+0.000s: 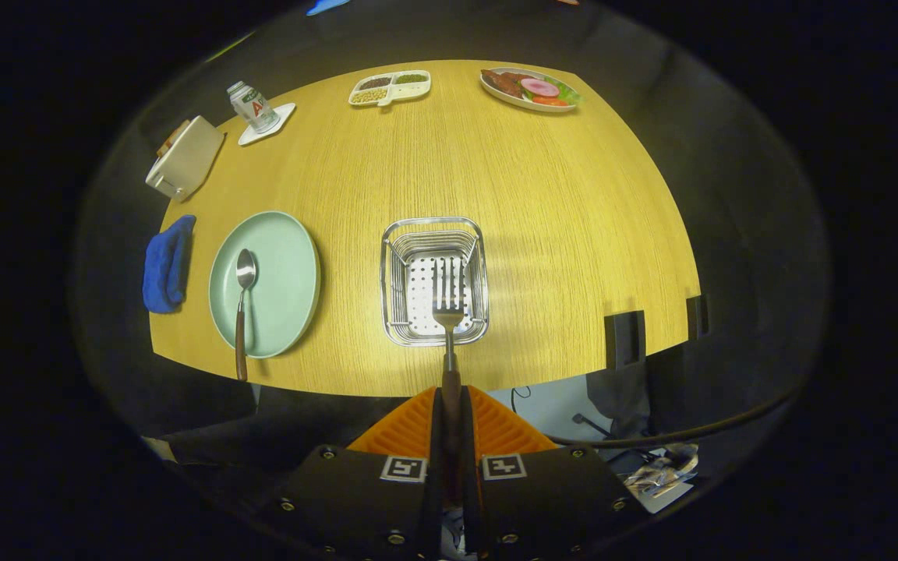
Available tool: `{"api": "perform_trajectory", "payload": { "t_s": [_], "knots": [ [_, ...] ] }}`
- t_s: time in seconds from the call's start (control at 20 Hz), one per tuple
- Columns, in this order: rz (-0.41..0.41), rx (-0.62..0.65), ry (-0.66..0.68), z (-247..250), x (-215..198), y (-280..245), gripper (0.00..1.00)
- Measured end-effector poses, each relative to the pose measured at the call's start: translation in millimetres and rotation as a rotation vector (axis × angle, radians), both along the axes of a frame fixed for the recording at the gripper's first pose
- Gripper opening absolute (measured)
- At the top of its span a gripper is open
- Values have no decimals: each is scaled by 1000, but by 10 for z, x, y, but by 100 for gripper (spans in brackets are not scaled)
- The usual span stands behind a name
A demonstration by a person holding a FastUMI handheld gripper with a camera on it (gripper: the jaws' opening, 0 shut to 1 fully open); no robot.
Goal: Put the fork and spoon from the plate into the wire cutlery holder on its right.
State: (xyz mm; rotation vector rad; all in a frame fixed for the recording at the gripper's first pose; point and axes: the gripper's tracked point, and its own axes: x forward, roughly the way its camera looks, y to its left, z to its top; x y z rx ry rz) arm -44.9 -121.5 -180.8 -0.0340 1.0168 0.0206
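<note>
My gripper (pixel 450 399) is shut on the brown handle of the fork (pixel 447 300), both orange fingers (pixel 410 425) pressed against it. The fork points forward, its tines hanging over the open top of the wire cutlery holder (pixel 434 234), which stands on the wooden table just ahead of the fingers. Left of the holder lies the pale green plate (pixel 285 265). On the plate rests the spoon (pixel 243 304), bowl away from me, its brown handle sticking out over the plate's near rim.
A blue cloth (pixel 166 263) lies left of the plate. Farther back stand a cream box (pixel 184 158), a can on a white coaster (pixel 252 106), a divided snack dish (pixel 389 86) and a plate of food (pixel 531 89). The table's near edge (pixel 387 387) runs just before the fingers.
</note>
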Motion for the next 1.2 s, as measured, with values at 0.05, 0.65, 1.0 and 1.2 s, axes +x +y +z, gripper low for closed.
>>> {"api": "perform_trajectory", "payload": {
  "t_s": [0.05, 0.65, 1.0, 1.2],
  "knots": [
    [-6, 3, -10, 19, 25, 10, 12],
    [-48, 45, -50, 35, -35, -5, 53],
    [-99, 85, -21, -80, -250, -65, 53],
    [-105, 123, 9, -190, -392, 59, 53]
  ]
}}
